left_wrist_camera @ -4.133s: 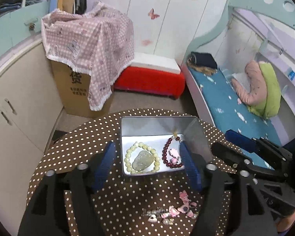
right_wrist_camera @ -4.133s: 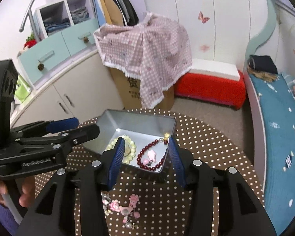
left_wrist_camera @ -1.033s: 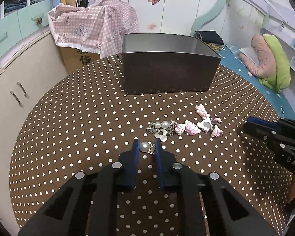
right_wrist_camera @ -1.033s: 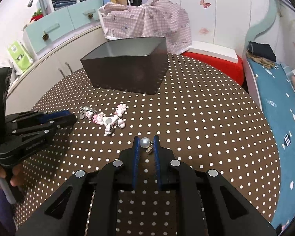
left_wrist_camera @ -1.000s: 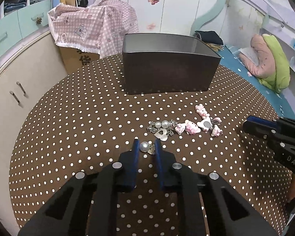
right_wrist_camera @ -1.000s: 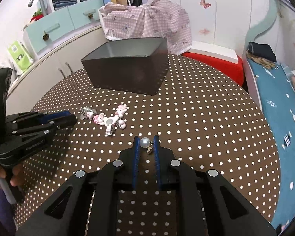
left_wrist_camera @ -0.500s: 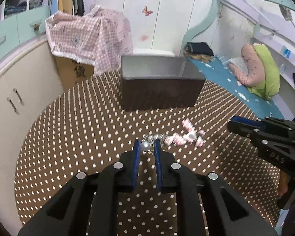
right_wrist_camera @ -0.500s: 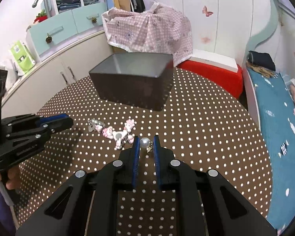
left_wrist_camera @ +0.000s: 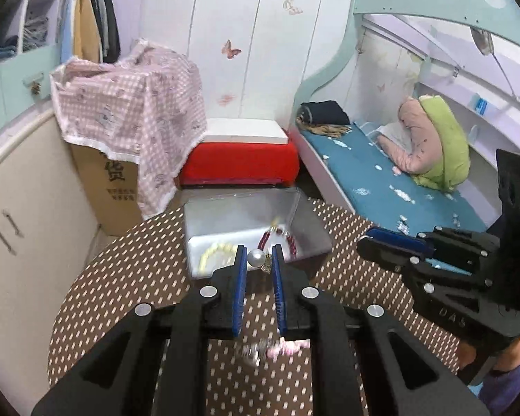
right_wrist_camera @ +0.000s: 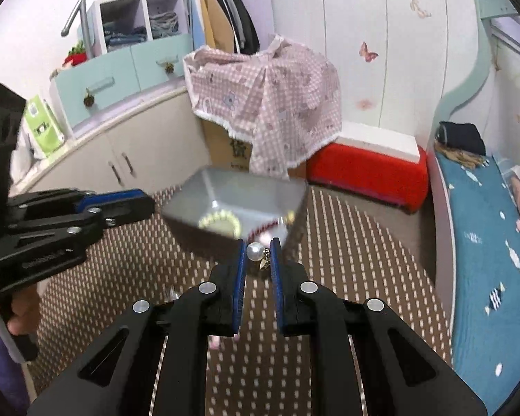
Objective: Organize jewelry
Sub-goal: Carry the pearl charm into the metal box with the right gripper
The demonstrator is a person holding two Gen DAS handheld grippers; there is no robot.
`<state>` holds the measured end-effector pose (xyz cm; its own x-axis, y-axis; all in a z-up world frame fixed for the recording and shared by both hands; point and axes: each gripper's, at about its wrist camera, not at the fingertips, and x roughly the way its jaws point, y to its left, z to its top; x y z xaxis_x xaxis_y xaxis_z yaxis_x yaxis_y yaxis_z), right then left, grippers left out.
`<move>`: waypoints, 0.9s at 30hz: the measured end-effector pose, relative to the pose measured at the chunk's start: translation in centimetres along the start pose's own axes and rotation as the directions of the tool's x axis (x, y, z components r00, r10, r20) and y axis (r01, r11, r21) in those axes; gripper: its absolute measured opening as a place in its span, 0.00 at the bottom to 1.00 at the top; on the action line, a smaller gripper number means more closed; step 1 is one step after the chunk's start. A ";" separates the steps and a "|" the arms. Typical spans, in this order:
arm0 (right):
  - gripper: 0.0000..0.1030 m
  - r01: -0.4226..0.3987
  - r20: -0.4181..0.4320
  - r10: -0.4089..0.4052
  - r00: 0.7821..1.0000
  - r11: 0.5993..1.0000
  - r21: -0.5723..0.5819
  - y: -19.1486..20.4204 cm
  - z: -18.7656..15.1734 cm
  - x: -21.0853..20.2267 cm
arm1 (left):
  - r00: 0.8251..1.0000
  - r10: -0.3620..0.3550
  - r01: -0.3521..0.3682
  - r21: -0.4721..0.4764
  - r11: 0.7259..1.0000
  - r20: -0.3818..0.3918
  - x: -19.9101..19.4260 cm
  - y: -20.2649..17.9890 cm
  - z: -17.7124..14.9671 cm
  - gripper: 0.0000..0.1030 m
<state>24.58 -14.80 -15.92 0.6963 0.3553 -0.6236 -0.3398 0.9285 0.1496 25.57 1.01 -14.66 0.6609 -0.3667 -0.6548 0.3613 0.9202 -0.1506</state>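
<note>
In the left wrist view my left gripper [left_wrist_camera: 258, 260] is shut on a pearl earring [left_wrist_camera: 256, 257] with a small metal charm, held in the air before the open metal box [left_wrist_camera: 239, 204]. My right gripper [right_wrist_camera: 256, 253] is shut on a matching pearl earring [right_wrist_camera: 254, 251], also lifted, just in front of the box [right_wrist_camera: 246, 183]. Inside the box lie a pale green bead bracelet [left_wrist_camera: 215, 253] and a dark red bead bracelet [left_wrist_camera: 289, 239]. A pink charm bracelet [left_wrist_camera: 280, 346], blurred, stays on the dotted tablecloth [left_wrist_camera: 128, 277] under the left fingers.
The round table ends close behind the box. Beyond it stand a cardboard carton under a pink checked cloth [left_wrist_camera: 131, 114], a red bench [left_wrist_camera: 239, 163] and a bed [left_wrist_camera: 391, 187] at right. Cabinets [right_wrist_camera: 128, 152] run along the left.
Both grippers have risen off the table, each with its pearl earring, and come nearer the box. The box's inside now shows; the charm bracelet has dropped below the fingers.
</note>
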 end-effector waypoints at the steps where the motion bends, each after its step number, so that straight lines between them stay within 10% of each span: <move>1: 0.14 -0.004 0.003 0.004 1.000 1.000 0.003 -0.1 0.6 0.2 | 1.000 -0.004 0.004 -0.012 1.000 -0.014 0.5 0.4 0.7 0.12; 23: 0.14 -0.028 -0.127 0.036 0.991 0.998 0.065 -1.2 1.8 8.3 | 0.981 -0.016 0.003 -0.066 0.998 -0.193 8.0 2.7 1.9 0.14; 27: 0.14 -0.032 -0.130 0.040 0.991 0.997 0.066 -1.2 1.7 8.3 | 0.980 -0.013 -0.004 -0.085 0.996 -0.198 8.1 3.1 1.7 0.29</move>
<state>31.85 -12.78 -19.98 0.5937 0.3754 -0.7117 -0.3192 0.9218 0.2199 33.18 0.63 -19.21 0.5127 -0.3439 -0.7866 0.3011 0.9301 -0.2104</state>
